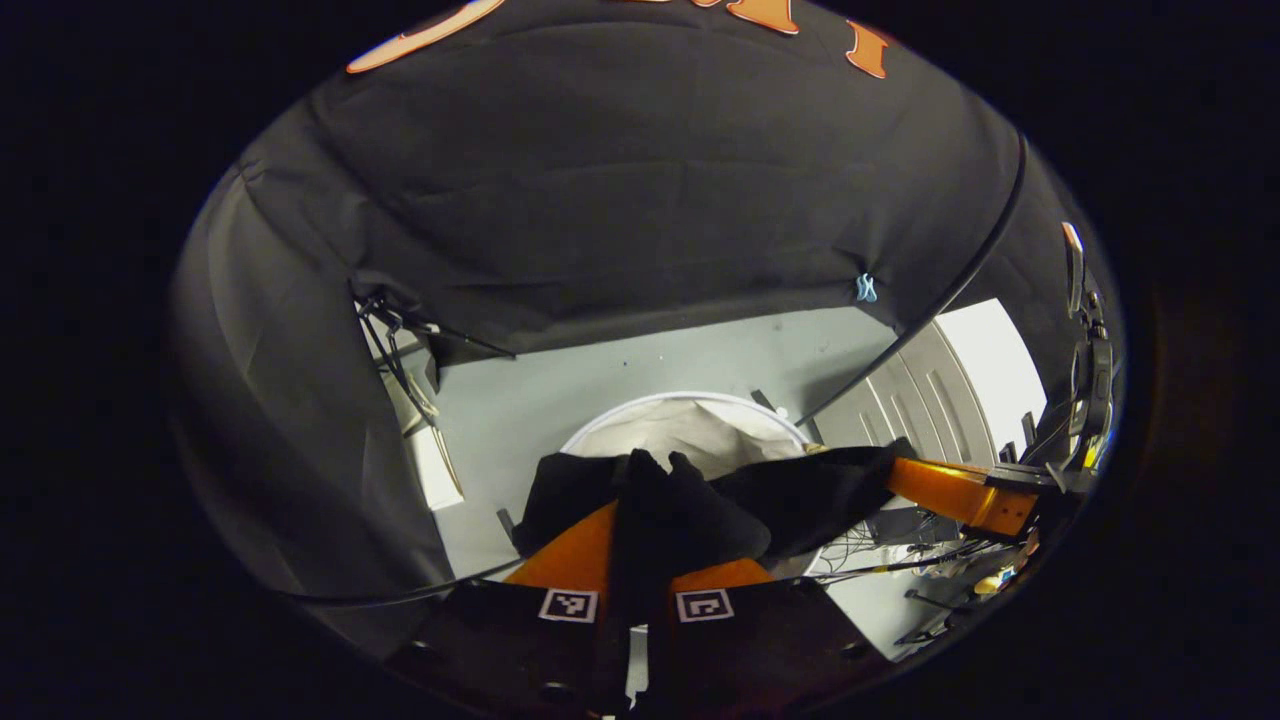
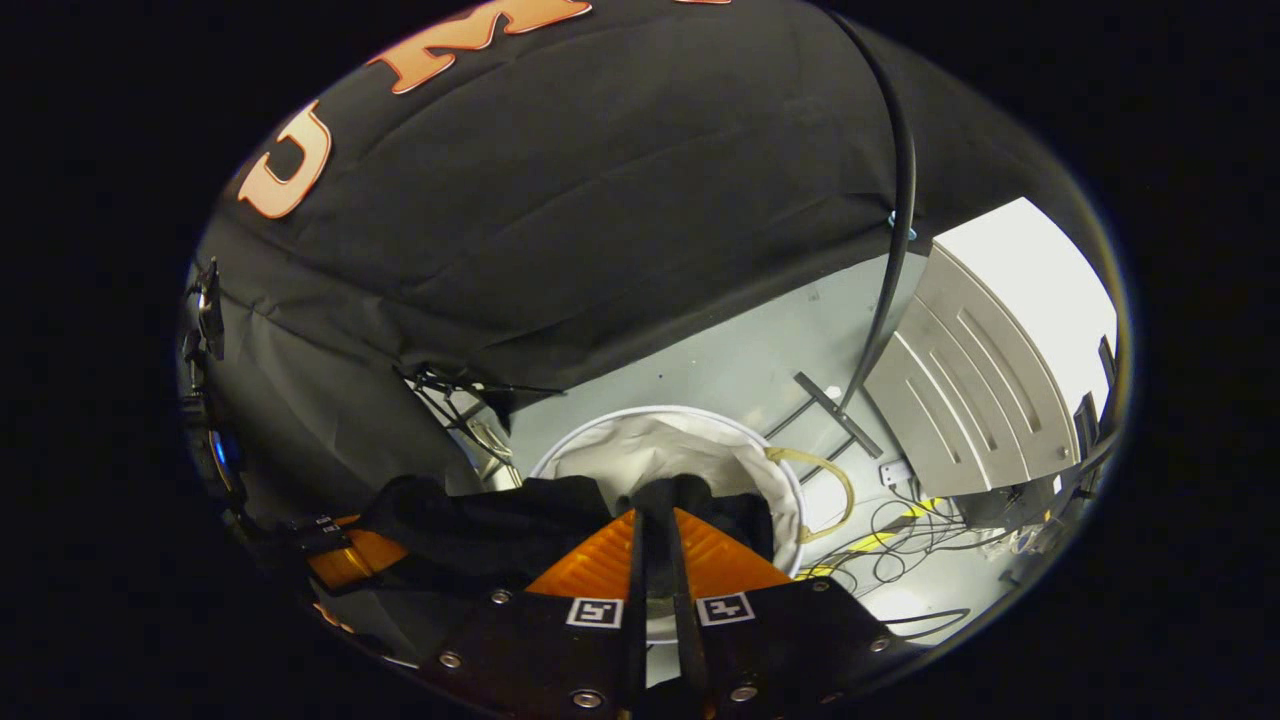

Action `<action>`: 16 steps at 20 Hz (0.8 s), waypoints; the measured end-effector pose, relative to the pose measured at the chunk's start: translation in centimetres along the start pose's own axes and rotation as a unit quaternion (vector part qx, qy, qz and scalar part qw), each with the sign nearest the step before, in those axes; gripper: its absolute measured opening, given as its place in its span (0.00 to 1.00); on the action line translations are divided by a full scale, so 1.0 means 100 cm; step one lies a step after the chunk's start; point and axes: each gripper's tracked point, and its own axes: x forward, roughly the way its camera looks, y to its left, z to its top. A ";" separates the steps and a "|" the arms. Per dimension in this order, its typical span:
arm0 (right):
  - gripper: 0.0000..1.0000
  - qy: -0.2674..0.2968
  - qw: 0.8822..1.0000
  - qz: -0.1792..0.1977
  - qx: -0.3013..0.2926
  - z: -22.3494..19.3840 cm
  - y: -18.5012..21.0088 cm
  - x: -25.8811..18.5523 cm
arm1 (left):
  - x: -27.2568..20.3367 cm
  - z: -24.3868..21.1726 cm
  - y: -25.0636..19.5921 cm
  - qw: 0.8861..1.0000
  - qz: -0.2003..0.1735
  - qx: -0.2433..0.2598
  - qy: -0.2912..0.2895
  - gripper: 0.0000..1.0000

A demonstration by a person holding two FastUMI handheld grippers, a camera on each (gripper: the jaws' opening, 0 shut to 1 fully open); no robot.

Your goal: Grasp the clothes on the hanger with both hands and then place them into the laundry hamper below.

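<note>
Both claws grip the black garment (image 1: pixel 690 510), stretched between them above the white-lined laundry hamper (image 2: pixel 600 450) on the floor: left claw (image 1: pixel 640 550) and right claw (image 2: pixel 655 540) each pinch a fold.

Looks like a lab/recording booth, not a home: black cloth wall (image 2: pixel 620 200) draped round a grey floor (image 1: pixel 620 370), loose cables (image 2: pixel 900 530) strewn about, grey ribbed metal panel (image 2: pixel 970 390) at the side, black pole (image 2: pixel 900 200) overhead.
</note>
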 end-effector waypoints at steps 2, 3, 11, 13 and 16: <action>0.07 0.000 1.000 -0.001 -0.002 0.003 -0.001 -0.002 | 0.003 -0.008 -0.006 1.000 -0.011 -0.005 0.011 0.12; 0.23 -0.002 1.000 -0.002 -0.003 0.003 -0.002 -0.002 | 0.001 -0.008 -0.012 1.000 -0.021 -0.011 0.011 0.25; 0.64 -0.017 1.000 -0.018 -0.004 0.007 -0.018 -0.031 | -0.015 0.002 -0.009 1.000 -0.013 -0.026 -0.008 0.87; 0.74 -0.032 0.999 -0.021 -0.006 0.018 -0.026 -0.043 | -0.023 -0.002 -0.012 0.999 -0.013 -0.040 -0.008 0.94; 0.94 -0.044 0.998 -0.030 -0.033 0.027 -0.039 -0.066 | -0.038 -0.002 -0.008 0.998 0.001 -0.054 -0.020 1.00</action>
